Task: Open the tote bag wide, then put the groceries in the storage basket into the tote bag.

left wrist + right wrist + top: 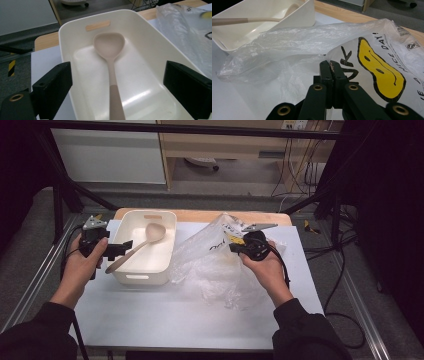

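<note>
A beige spoon [150, 236] lies in a cream plastic bin [165, 255], bowl toward the far end and handle sticking out over the near left rim. My left gripper [124, 246] is at the bin's left side, open. In the left gripper view its jaws stand wide on either side of the spoon [110, 47] handle without touching it. My right gripper [236, 249] is shut on the edge of a clear plastic bag [210, 265] with a yellow smiley print [382, 72]. The bag [294, 37] is lifted at that edge and leans against the bin [308, 15].
A white sheet [175, 315] covers the table, with a wooden edge [200, 215] at the far side. The near half of the sheet is bare. Black frame bars and cables run around the table.
</note>
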A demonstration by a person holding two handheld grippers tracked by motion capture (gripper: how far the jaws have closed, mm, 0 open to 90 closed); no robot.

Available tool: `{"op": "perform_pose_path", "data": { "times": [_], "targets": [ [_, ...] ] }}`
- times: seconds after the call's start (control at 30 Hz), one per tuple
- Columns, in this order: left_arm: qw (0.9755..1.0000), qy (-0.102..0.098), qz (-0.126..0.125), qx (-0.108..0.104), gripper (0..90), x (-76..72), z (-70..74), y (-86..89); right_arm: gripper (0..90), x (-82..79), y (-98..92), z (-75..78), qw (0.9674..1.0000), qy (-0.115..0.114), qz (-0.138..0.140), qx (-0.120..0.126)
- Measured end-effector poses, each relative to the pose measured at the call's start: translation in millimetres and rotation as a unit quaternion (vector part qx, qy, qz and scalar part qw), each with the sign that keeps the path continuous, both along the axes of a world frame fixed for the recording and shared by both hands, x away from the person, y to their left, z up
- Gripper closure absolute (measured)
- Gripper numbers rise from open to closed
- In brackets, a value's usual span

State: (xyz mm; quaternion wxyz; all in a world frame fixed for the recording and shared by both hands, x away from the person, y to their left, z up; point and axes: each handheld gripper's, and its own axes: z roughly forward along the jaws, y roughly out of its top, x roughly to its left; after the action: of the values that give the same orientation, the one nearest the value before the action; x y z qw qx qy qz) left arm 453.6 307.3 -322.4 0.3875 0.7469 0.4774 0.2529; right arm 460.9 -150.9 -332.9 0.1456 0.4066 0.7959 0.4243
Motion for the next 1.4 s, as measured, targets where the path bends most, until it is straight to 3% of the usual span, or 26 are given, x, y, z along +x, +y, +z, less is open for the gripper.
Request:
{"op": "perform_pose_path", "data": {
  "times": [0.1, 0.37, 0.63, 0.87, 1.07, 1.17, 1.3, 1.4],
  "targets": [
    [0.9999, 0.005, 0.004, -0.013, 9.1, 2.8, -3.1, 4.3, 90.0, 0.0, -0.5, -0.6, 1.0, 0.001, 0.001, -0.001],
    [0.9998, 0.008, 0.012, -0.015, 9.5, 2.5, -6.1, 9.6, 90.0, -1.2, -0.1, -2.2, 1.0, 0.001, 0.005, -0.004],
    [0.9997, 0.006, -0.018, -0.017, 9.2, -4.4, -3.8, 3.0, 90.0, 1.3, 5.7, -7.6, 0.9999, 0.008, 0.008, -0.008],
    [0.9995, 0.016, -0.025, -0.008, 10.7, -1.1, -10.1, 3.8, 90.0, -0.5, 8.7, -11.8, 0.9998, 0.012, 0.012, -0.008],
    [0.9992, 0.028, -0.024, -0.013, 18.1, 4.2, -17.0, 1.4, 90.0, 1.7, 9.0, -14.6, 0.9998, 0.013, 0.013, -0.008],
    [0.999, 0.036, -0.025, 0.001, 24.1, 4.9, -19.3, -4.0, 90.0, 1.5, 8.4, -15.1, 0.9998, 0.015, 0.011, -0.008],
    [0.9983, 0.048, -0.034, -0.002, 37.5, 3.2, -22.1, -10.0, 90.0, 0.9, 7.6, -15.5, 0.9998, 0.015, 0.011, -0.007],
    [0.9978, 0.056, -0.035, 0.0, 39.0, 2.9, -24.0, -12.1, 90.0, 0.1, 6.8, -14.8, 0.9998, 0.015, 0.011, -0.007]
  ]
}}
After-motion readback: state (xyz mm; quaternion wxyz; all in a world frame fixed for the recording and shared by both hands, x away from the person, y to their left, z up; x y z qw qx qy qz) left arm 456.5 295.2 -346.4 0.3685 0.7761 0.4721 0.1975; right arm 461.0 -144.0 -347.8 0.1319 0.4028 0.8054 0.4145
